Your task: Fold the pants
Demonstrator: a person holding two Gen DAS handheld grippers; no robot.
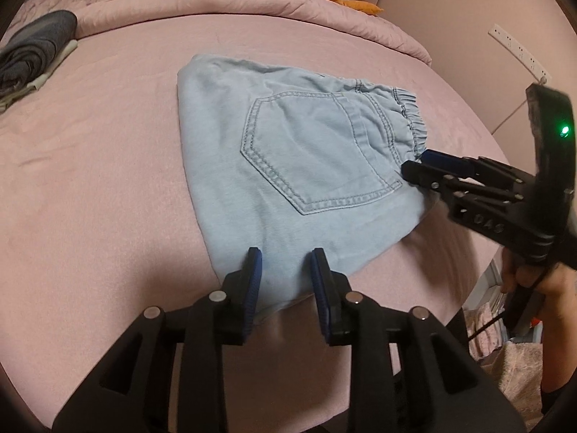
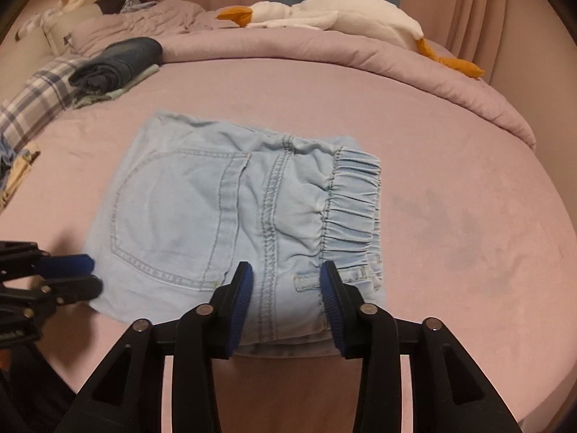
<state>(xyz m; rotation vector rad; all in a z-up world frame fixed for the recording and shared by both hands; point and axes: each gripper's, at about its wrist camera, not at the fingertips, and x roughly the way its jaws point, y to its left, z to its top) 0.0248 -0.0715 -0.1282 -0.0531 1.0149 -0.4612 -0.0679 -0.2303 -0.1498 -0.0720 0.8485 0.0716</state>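
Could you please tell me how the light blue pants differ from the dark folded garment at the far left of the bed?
The pants are pale blue denim; the dark garment is navy. The pants lie alone on the sheet between both open grippers; the dark garment tops a small pile of clothes, away from them. The pants show a pocket and elastic waistband; the dark garment shows neither. Both are folded.

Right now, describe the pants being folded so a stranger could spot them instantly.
On the pink bed, in the middle of the bare sheet, lie the folded pants, in front of both grippers. They are pale blue denim with a stitched back pocket and gathered elastic waistband, unlike the dark clothes pile near the pillows.
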